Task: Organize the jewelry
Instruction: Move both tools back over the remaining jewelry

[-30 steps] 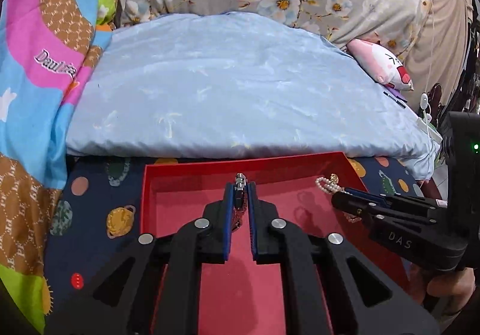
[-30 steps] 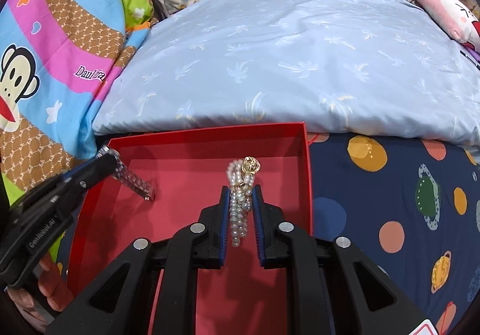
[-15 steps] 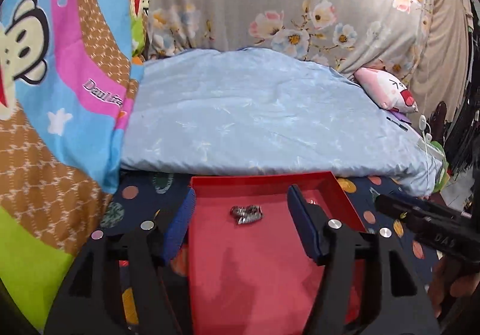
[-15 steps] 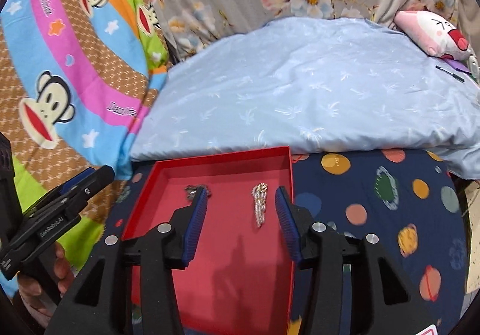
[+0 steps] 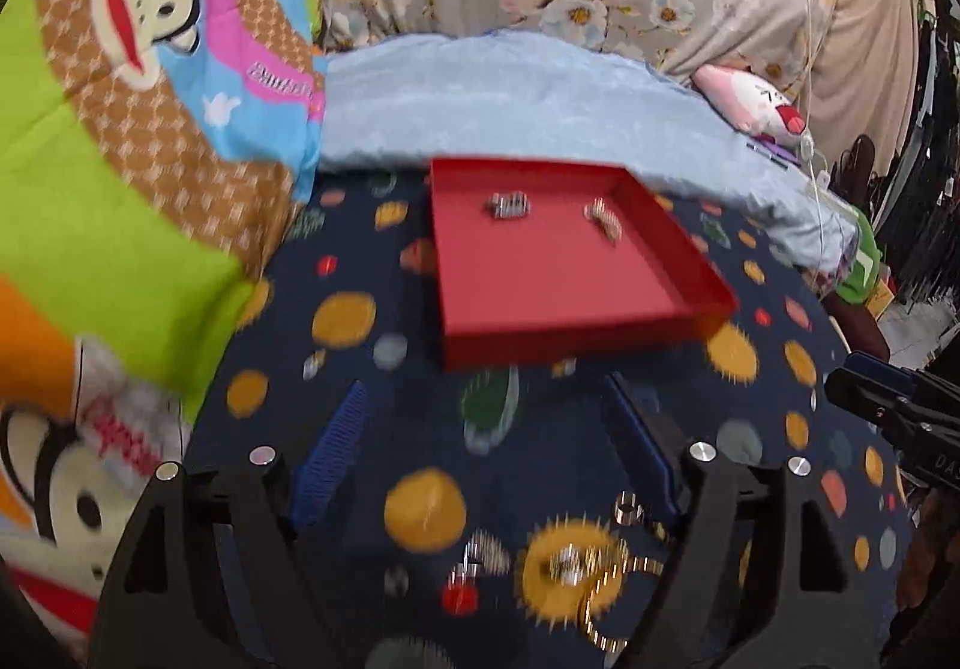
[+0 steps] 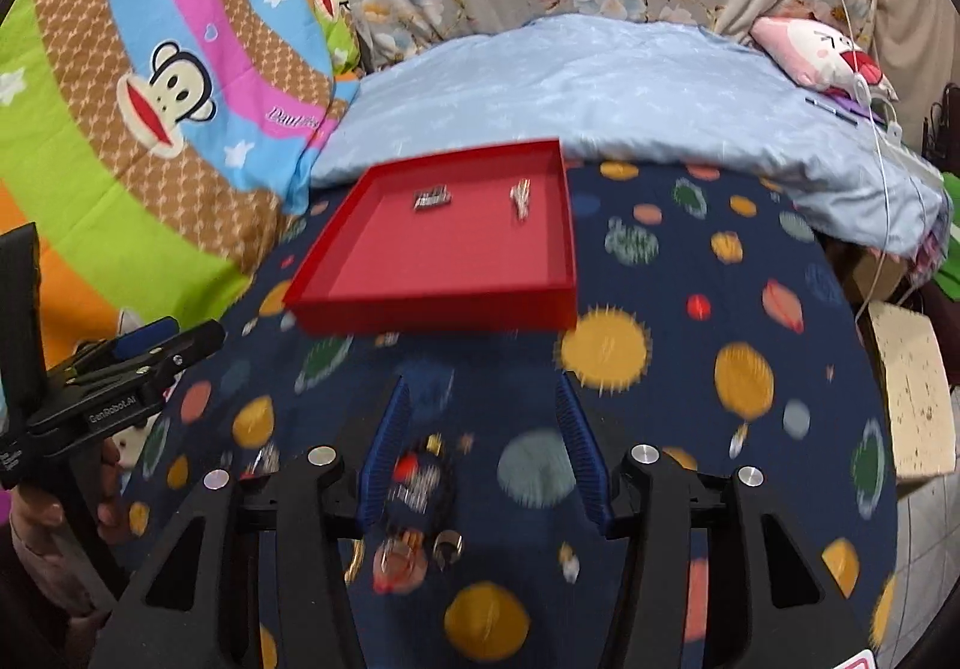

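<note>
Claws (image 5: 486,447) (image 6: 480,447) spread wide, empty, short of tray (image 6: 432,303).

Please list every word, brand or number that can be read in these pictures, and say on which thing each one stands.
"GenRoboAI": on the left gripper, seen from the right wrist.
"DA", cut off by the edge: on the right gripper, seen from the left wrist.
"Daul frank": on the cartoon monkey blanket.
The pink script lower on that blanket is partly hidden or blurred; unreadable.
</note>
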`<action>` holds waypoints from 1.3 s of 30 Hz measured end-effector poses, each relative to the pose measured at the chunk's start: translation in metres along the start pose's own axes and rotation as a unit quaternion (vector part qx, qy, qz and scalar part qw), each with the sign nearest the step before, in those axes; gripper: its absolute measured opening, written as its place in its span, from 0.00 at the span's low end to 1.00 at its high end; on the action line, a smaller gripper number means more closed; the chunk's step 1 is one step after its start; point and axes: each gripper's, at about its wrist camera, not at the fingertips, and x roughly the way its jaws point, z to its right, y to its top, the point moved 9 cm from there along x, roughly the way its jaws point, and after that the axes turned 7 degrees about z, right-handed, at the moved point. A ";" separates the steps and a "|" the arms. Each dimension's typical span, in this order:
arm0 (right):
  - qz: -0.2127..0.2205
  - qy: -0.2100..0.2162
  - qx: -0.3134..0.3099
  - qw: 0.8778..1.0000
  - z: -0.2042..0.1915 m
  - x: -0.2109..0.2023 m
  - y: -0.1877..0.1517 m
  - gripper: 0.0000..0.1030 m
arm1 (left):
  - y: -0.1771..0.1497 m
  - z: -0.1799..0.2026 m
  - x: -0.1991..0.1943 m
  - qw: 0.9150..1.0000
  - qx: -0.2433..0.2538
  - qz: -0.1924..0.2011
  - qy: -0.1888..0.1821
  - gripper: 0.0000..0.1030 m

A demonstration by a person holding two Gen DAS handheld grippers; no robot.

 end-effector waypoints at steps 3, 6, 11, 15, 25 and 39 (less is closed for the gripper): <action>-0.014 -0.003 0.008 1.000 -0.003 -0.008 -0.030 0.49 | -0.030 -0.003 -0.006 1.000 0.003 -0.016 0.013 0.75; -0.032 0.000 0.020 0.999 -0.006 -0.009 -0.056 0.49 | -0.055 0.002 -0.007 0.999 0.014 -0.030 0.013 0.75; -0.055 0.000 0.039 0.998 -0.007 -0.008 -0.090 0.49 | -0.081 0.014 -0.003 0.998 0.045 -0.045 0.005 0.75; -0.061 -0.005 0.037 0.997 -0.010 -0.007 -0.102 0.49 | -0.094 0.024 -0.002 0.997 0.045 -0.060 -0.011 0.75; -0.061 -0.004 0.042 0.997 -0.009 -0.006 -0.104 0.49 | -0.117 0.059 0.003 0.995 0.028 -0.089 -0.035 0.74; -0.055 -0.012 0.055 0.997 0.007 -0.009 -0.100 0.49 | -0.123 0.080 0.010 0.995 0.045 -0.082 -0.023 0.58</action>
